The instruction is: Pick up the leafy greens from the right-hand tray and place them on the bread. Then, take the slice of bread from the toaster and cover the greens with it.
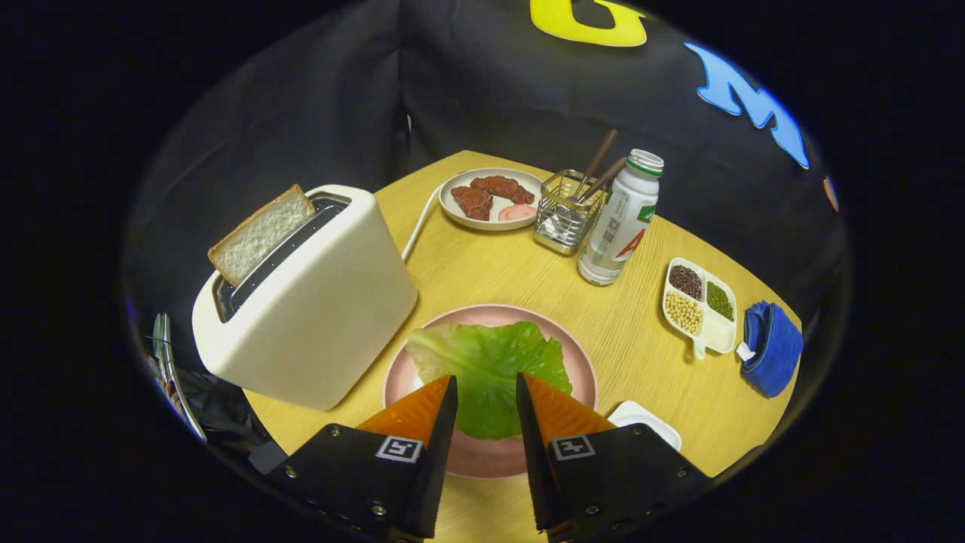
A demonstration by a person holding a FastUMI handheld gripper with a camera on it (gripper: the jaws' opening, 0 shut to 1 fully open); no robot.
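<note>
While hovering above the pink plate (580, 369), gripper (486, 392) spread wide, nothing pinched, fingers apart on either side of the leafy greens (482, 362). Greens lying flat on that plate, between and just ahead of the fingertips, covering most of the centre. Can't tell if bread sits under the leaf: fully hidden if so. Corner of a white tray (648, 418) just right of the plate, beside the right finger; no greens visible on it.

Slice of bread (260, 232) standing tilted in the slot of the white toaster (317, 302), left of the plate, top half sticking out clear of the body.

Judgement: greens already lie where the task wants them, bread not over them. Looks like the changeover between the two halves, greens placed and the toaster slice next.

Next move calls for: lift clear of the leaf without dragging it, swing left and up to the toaster, line the fingers across the thin faces of the slice, close on the exposed upper part, pull straight up along the slot. Risk: slice leans, so a skewed approach may push it back down or jam it against the slot edge.

Bottle (620, 219), utensil holder (567, 211), meat plate (491, 197), bean dish (701, 305) well beyond, off the path.
</note>
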